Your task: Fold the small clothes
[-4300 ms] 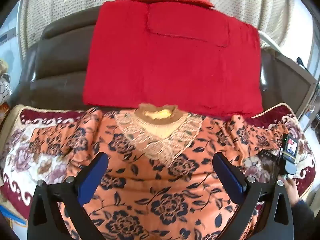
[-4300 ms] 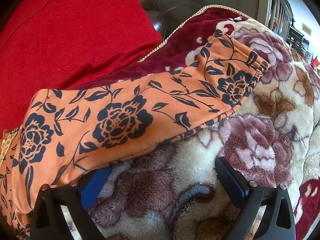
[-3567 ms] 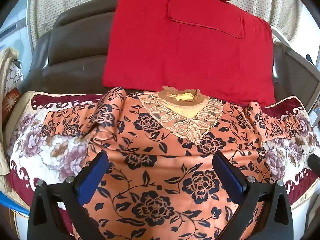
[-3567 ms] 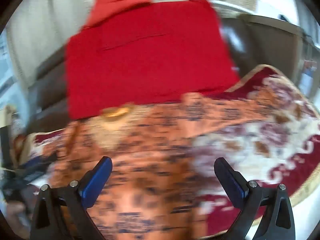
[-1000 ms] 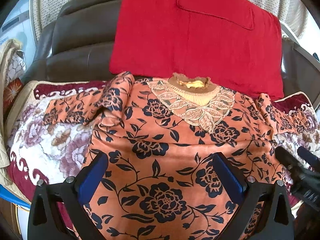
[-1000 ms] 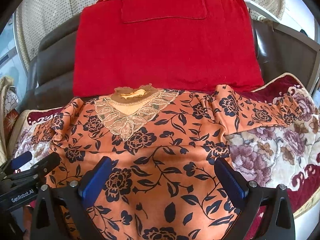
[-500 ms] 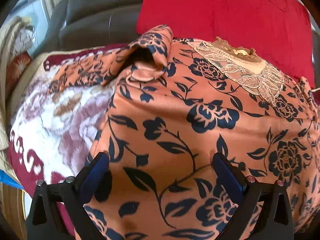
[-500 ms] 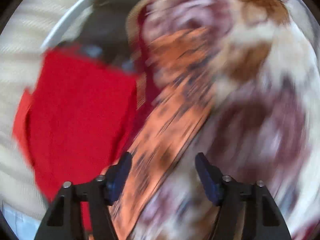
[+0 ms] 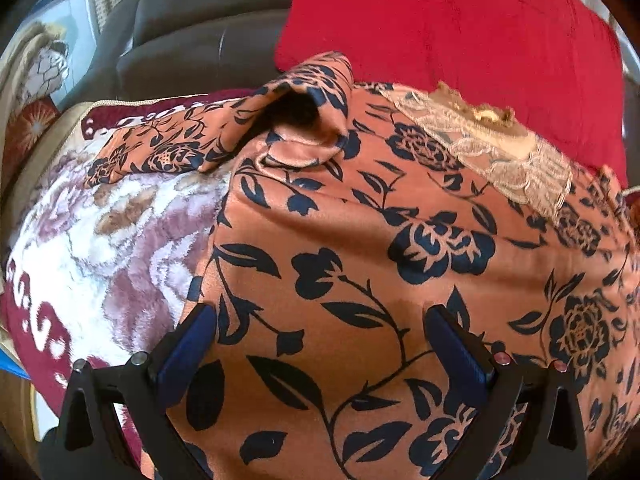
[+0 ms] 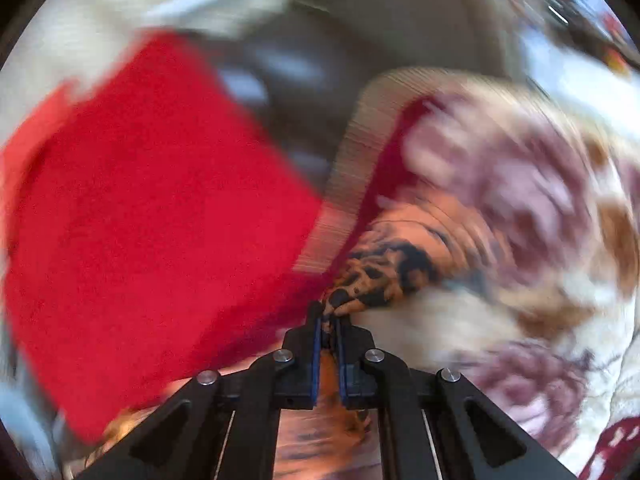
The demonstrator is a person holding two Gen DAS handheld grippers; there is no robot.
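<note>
An orange flowered blouse lies spread on a plush rose-patterned blanket, its lace collar at the far side against a red cushion. The left gripper hangs released over the near part of the blouse, jaws wide apart. In a blurred right wrist view, the right gripper is clenched on a bunched fold of the blouse, beside the cushion and blanket.
</note>
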